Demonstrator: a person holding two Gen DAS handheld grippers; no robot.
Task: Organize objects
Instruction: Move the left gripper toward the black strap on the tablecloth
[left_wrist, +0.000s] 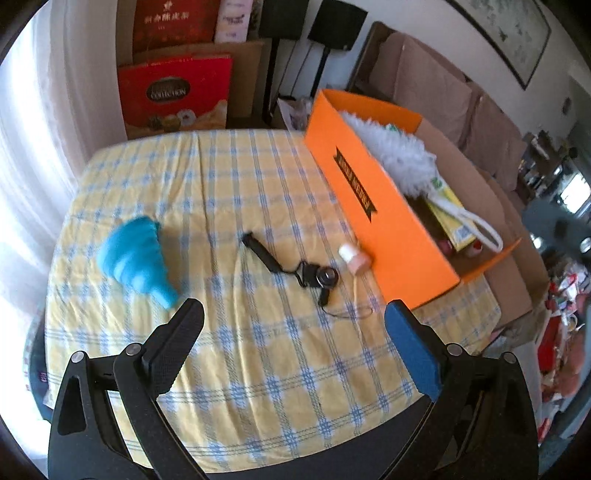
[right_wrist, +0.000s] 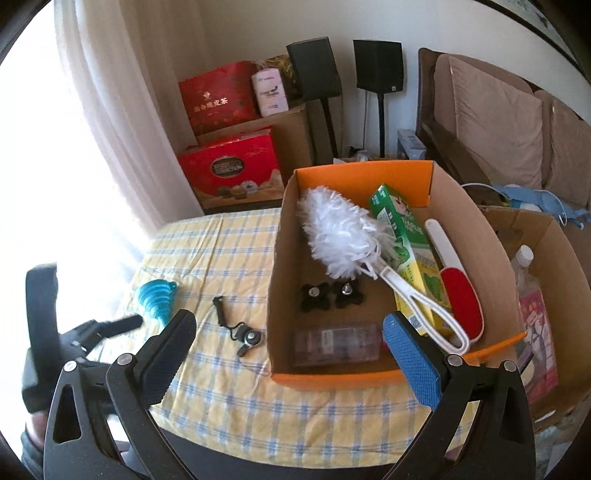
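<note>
On the yellow checked tablecloth (left_wrist: 236, 177) lie a blue collapsible funnel (left_wrist: 135, 260) (right_wrist: 157, 297), a black strap with a round clip (left_wrist: 291, 266) (right_wrist: 240, 328), and a small pink bottle with a white cap (left_wrist: 354, 260) against the orange box (left_wrist: 373, 206) (right_wrist: 332, 380). Inside the box are a white duster (right_wrist: 343, 236), a green carton (right_wrist: 410, 251), a red lint brush (right_wrist: 461, 299), two black knobs (right_wrist: 328, 295) and a clear case (right_wrist: 336, 345). My left gripper (left_wrist: 293, 314) hangs open above the cloth, nothing between its fingers. My right gripper (right_wrist: 290, 326) is open over the box's near corner.
A second cardboard box (right_wrist: 554, 280) with a plastic bottle (right_wrist: 528, 273) stands right of the orange one. Red gift boxes (right_wrist: 229, 166), two black speakers on stands (right_wrist: 376, 66) and a brown sofa (right_wrist: 498, 122) lie beyond the table. A curtain (right_wrist: 110, 110) hangs at the left.
</note>
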